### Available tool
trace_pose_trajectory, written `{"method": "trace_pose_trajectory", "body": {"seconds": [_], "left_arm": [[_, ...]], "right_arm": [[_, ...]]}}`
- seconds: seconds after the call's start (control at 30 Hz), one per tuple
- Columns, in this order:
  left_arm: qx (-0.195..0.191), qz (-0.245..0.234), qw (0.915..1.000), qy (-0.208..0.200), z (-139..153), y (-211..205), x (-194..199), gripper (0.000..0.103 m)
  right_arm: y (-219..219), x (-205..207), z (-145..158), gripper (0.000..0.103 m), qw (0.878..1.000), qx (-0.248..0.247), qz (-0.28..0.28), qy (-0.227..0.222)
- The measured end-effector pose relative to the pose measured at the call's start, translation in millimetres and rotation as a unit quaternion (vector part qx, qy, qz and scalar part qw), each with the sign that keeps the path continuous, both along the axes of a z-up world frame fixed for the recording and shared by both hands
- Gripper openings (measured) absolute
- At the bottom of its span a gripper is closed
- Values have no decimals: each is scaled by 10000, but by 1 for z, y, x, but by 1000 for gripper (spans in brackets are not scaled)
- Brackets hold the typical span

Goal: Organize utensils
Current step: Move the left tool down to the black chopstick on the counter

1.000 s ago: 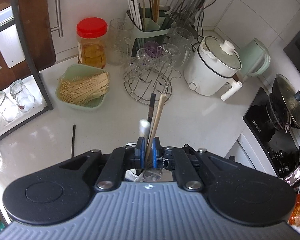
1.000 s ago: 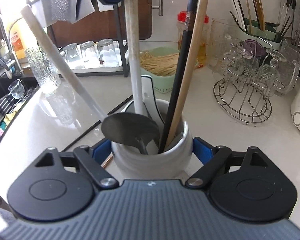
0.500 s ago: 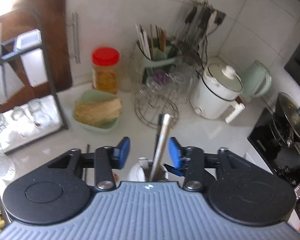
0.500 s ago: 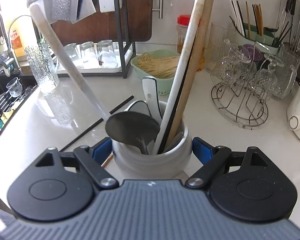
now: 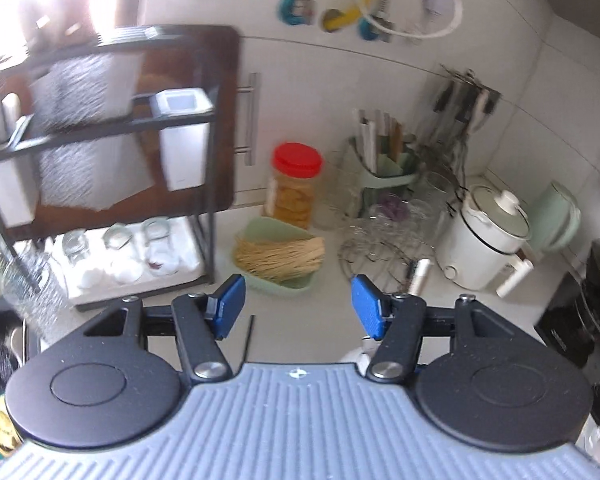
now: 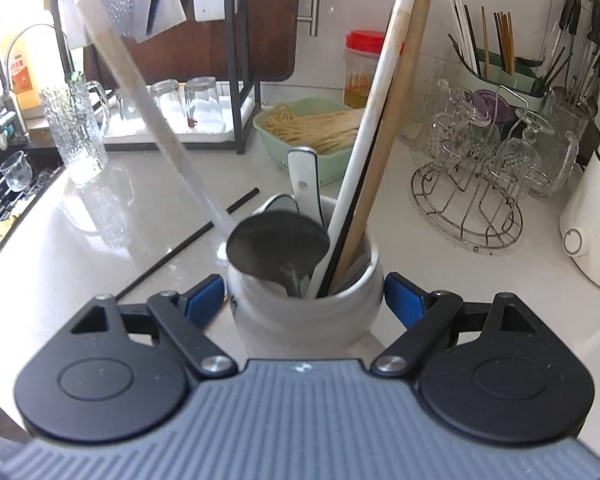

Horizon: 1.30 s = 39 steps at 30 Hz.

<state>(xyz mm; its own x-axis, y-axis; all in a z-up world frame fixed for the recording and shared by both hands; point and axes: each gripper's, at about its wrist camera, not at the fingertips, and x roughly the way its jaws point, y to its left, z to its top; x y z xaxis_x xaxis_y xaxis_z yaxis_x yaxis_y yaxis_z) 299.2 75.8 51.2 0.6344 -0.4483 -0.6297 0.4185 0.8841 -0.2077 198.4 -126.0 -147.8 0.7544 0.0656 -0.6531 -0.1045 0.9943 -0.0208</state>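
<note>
My right gripper (image 6: 305,300) is shut on a white ceramic jar (image 6: 304,316) standing on the counter. In the jar are a white stick (image 6: 376,100), a wooden stick (image 6: 400,112), a black one between them, a steel ladle (image 6: 278,244), a white spoon (image 6: 304,184) and a long pale handle (image 6: 148,112) leaning left. One black chopstick (image 6: 196,240) lies on the counter left of the jar, and the left wrist view shows this chopstick (image 5: 249,338) too. My left gripper (image 5: 298,302) hovers above the counter, jaws opening, nothing between them.
A green basket of noodles (image 6: 312,128), a red-lidded jar (image 6: 362,68), a wire rack of glasses (image 6: 472,184), a green utensil holder (image 6: 496,68) and a white cooker (image 6: 592,216) line the back. A black shelf rack (image 5: 112,184) and the sink (image 6: 4,184) are at the left.
My left gripper has opened and let go of the white stick, which now leans in the jar beside the wooden one. That gripper has pulled up and away. The right gripper has stayed put.
</note>
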Motion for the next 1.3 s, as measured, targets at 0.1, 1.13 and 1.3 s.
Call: {"method": "trace_pose_trajectory", "body": {"seconds": [0.1,1.13,1.3], "left_arm": [[-85,256,9996,86,-13,21,2,65],[373,-392,9840,1697,-226,11,78,61],[762,-500,9862,1383,-238,-12,93,51]], "right_arm": [[1,0,0,88,10000,-48,-23,21],[15,6,-5,90,9974,-171,-643,266],[15,7,-5,90,9964,-93,-779,331]]}}
